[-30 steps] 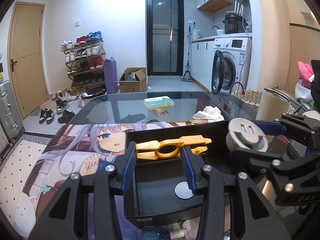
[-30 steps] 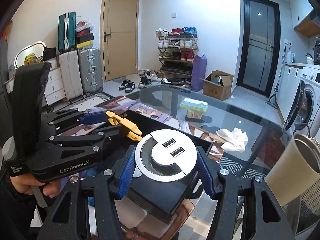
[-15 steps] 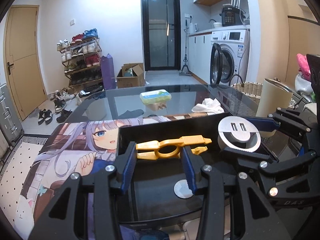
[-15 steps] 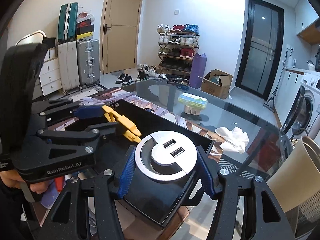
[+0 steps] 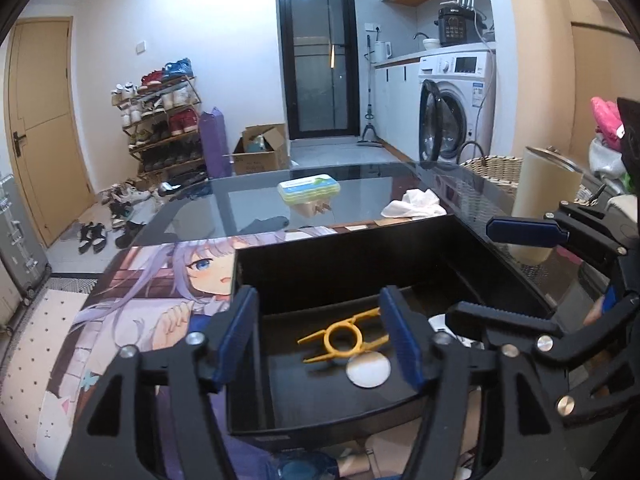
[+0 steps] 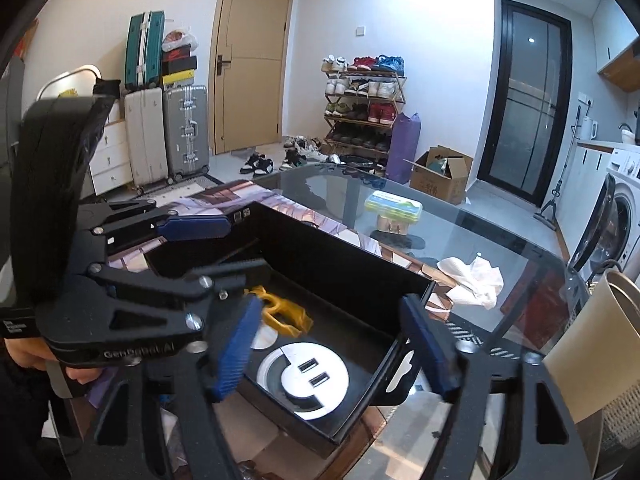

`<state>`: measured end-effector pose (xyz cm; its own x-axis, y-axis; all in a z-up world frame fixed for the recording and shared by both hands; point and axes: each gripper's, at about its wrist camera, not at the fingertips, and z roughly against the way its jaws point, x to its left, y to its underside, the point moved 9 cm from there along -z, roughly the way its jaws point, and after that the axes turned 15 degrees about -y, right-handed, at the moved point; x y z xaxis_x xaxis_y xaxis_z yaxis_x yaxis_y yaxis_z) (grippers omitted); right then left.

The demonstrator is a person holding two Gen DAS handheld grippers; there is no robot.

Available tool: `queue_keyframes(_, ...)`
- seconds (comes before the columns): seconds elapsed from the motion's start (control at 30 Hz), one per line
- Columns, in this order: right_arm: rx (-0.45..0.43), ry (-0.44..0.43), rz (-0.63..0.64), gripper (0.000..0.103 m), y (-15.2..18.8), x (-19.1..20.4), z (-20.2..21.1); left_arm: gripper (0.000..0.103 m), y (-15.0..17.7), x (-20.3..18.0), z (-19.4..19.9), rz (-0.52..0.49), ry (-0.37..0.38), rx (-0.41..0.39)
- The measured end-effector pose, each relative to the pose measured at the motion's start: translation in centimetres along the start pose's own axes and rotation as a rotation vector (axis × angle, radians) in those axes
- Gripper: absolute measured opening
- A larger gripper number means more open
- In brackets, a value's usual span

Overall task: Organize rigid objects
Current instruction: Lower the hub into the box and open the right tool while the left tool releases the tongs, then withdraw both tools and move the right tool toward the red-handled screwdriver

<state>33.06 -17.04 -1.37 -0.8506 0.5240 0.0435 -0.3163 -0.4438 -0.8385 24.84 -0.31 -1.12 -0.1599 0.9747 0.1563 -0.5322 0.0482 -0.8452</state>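
The black box (image 6: pixel 348 276) holds 3 things: 1 yellow clip (image 5: pixel 344 338), 1 round USB hub (image 6: pixel 303 378), 1 flat silver disc (image 5: pixel 368 369). The 2 claws hang spread wide, gripping nothing: the hub lies below the right gripper (image 6: pixel 336 354), the clip below the left gripper (image 5: pixel 318 338).

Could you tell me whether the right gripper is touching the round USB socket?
Apart. The right wrist view shows the right gripper open, its blue pads spread wide of the round USB socket, which lies on the black box floor.
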Motion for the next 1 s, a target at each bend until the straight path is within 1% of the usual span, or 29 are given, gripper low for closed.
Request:
queue_keyframes(0.03, -0.008, 0.002, -0.010, 0.082, 0.0, -0.2, 0.3, 0.072, 0.0, 0.0, 0.1, 0.008, 0.008, 0.002)
queue_keyframes(0.07, -0.019, 0.003, -0.022, 0.082, 0.0, -0.4, 0.6, 0.080, 0.1, -0.1, 0.3, 0.017, 0.022, 0.004)
queue_keyframes(0.1, -0.031, 0.001, -0.031, 0.086, -0.1, -0.5, 0.9, 0.082, 0.1, -0.2, 0.5, 0.021, 0.025, 0.007)
queue_keyframes(0.13, -0.045, -0.001, -0.043, 0.088, -0.2, -0.7, 1.2, 0.087, 0.2, -0.3, 0.7, 0.020, 0.019, 0.008)
queue_keyframes(0.17, -0.061, 0.001, -0.056, 0.095, -0.3, -0.9, 1.6, 0.093, 0.2, -0.3, 1.1, 0.022, 0.018, 0.003)
queue_keyframes(0.2, -0.082, -0.006, -0.076, 0.102, -0.4, -1.1, 2.2, 0.096, 0.1, -0.3, 1.5, 0.028, 0.025, -0.004)
queue_keyframes(0.23, -0.089, -0.007, -0.089, 0.103, -0.4, -1.2, 2.5, 0.103, 0.1, -0.2, 2.0, 0.039, 0.033, -0.010)
queue_keyframes(0.3, -0.089, -0.007, -0.129, 0.103, -0.3, -1.5, 3.3, 0.103, 0.0, 0.4, 3.0, 0.058, 0.021, -0.021)
queue_keyframes(0.37, -0.078, 0.012, -0.142, 0.103, -0.1, -1.4, 4.0, 0.103, 0.2, 1.1, 3.8, 0.073, 0.021, -0.024)
queue_keyframes(0.47, -0.055, 0.026, -0.151, 0.103, 0.4, -0.9, 4.9, 0.103, 0.9, 2.0, 4.7, 0.079, 0.011, -0.007)
queue_keyframes(0.63, 0.008, 0.054, -0.162, 0.103, 2.4, 0.2, 5.8, 0.103, 2.2, 4.1, 6.0, 0.105, -0.020, 0.009)
queue_keyframes(0.83, 0.048, 0.056, -0.180, 0.103, 4.3, 1.5, 6.4, 0.103, 3.8, 5.3, 6.7, 0.111, -0.048, 0.019)
queue_keyframes(1.0, 0.084, 0.074, -0.189, 0.103, 5.9, 2.2, 6.5, 0.103, 5.0, 5.6, 6.6, 0.103, -0.040, 0.031)
